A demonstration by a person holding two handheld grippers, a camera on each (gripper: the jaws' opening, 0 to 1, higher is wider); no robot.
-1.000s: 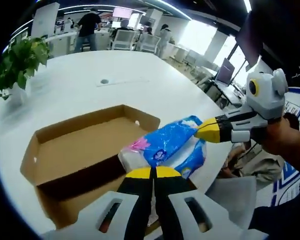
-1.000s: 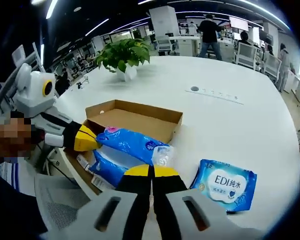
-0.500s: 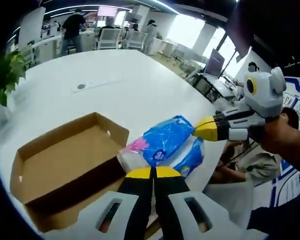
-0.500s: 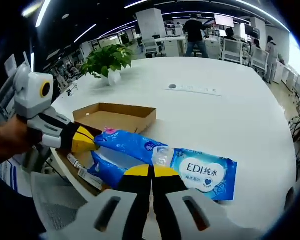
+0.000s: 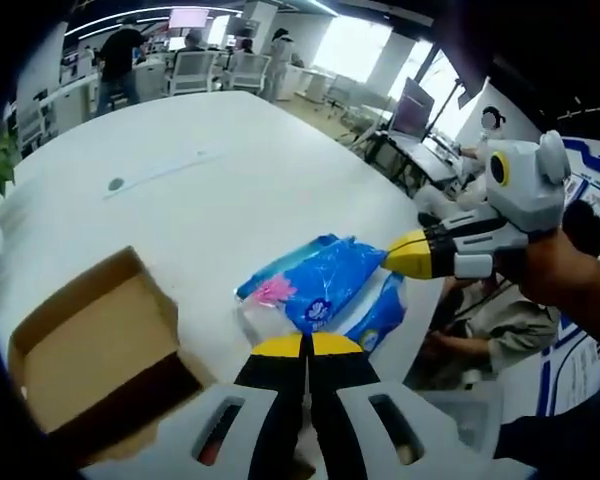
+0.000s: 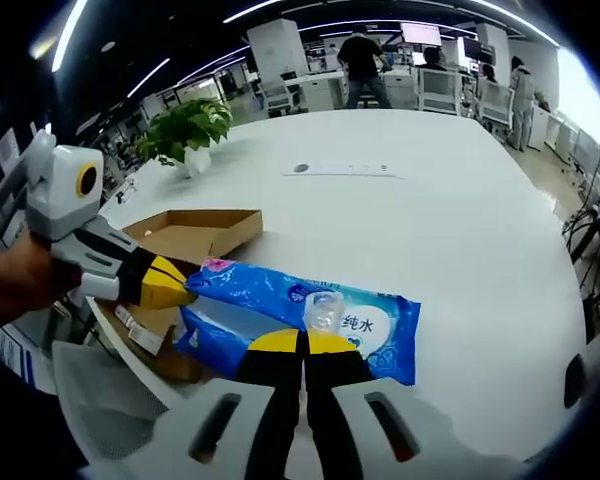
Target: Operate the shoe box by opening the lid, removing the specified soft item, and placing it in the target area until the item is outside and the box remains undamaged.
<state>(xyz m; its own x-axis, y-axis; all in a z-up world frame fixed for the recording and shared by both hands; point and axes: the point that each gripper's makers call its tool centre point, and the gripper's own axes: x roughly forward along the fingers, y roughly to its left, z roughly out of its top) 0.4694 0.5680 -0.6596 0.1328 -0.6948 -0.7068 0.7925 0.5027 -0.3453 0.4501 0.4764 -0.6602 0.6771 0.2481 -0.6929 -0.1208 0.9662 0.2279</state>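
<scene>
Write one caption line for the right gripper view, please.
Both grippers hold a blue plastic tissue pack beside the open cardboard shoe box.

A large white surface (image 6: 450, 200) stands in an open office with ceiling light strips (image 6: 280, 8), bright windows (image 5: 355, 45), office chairs (image 5: 195, 72) and a potted plant (image 6: 185, 130).

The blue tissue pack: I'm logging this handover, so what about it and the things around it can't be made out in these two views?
- Blue tissue pack, right gripper view: its near end hides behind the right gripper; small print too small to read.
- Wipes pack, right gripper view: label partly covered by the tissue pack.
- Shoe box, left gripper view: near wall in shadow, cut off by the view's edge.
- Left gripper, left gripper view: its tips cover their own hold on the pack.
</scene>
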